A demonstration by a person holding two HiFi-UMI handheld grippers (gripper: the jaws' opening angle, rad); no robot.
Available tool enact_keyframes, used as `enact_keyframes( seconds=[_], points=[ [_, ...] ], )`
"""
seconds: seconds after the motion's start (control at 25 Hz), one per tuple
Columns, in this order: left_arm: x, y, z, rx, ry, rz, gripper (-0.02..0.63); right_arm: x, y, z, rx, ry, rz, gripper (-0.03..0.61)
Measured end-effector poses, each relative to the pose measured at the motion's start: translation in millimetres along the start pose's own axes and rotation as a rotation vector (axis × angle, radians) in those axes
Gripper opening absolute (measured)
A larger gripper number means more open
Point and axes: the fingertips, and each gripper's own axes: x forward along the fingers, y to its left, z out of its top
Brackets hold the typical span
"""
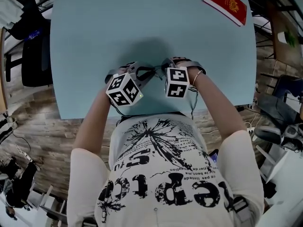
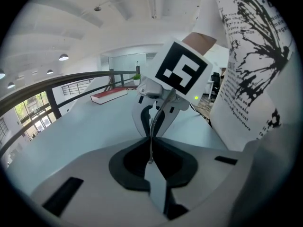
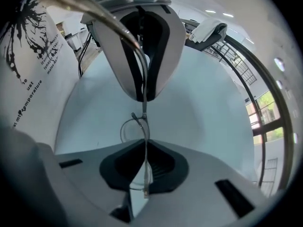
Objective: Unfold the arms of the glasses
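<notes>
Thin wire-framed glasses hang just above the light blue table, near its front edge, between my two grippers. My left gripper is shut on one thin metal arm of the glasses, which runs out of its jaws toward the right gripper. My right gripper points steeply down and is shut on the frame beside a round lens. In the right gripper view the frame passes through its jaws and up into the left gripper. The two grippers nearly touch tip to tip.
A red book lies at the table's far right corner, well away from the grippers. A black chair stands left of the table, on a wooden floor. The person's printed white shirt is close behind the front edge.
</notes>
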Motion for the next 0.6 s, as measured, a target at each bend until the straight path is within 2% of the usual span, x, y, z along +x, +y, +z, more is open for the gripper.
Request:
enact_keyframes(
  seconds=[0.28,0.6],
  points=[
    [-9.2,2.3,-3.4,0.005,-0.003,0.007,0.028,-19.1,-1.4,7.7,-0.021,-0.048,-0.037,0.021],
    [-15.2,5.6,-8.9,0.03,0.026,0.017,0.028,-53.9,-5.6,-0.7,0.033,-0.162,-0.122,0.02]
  ],
)
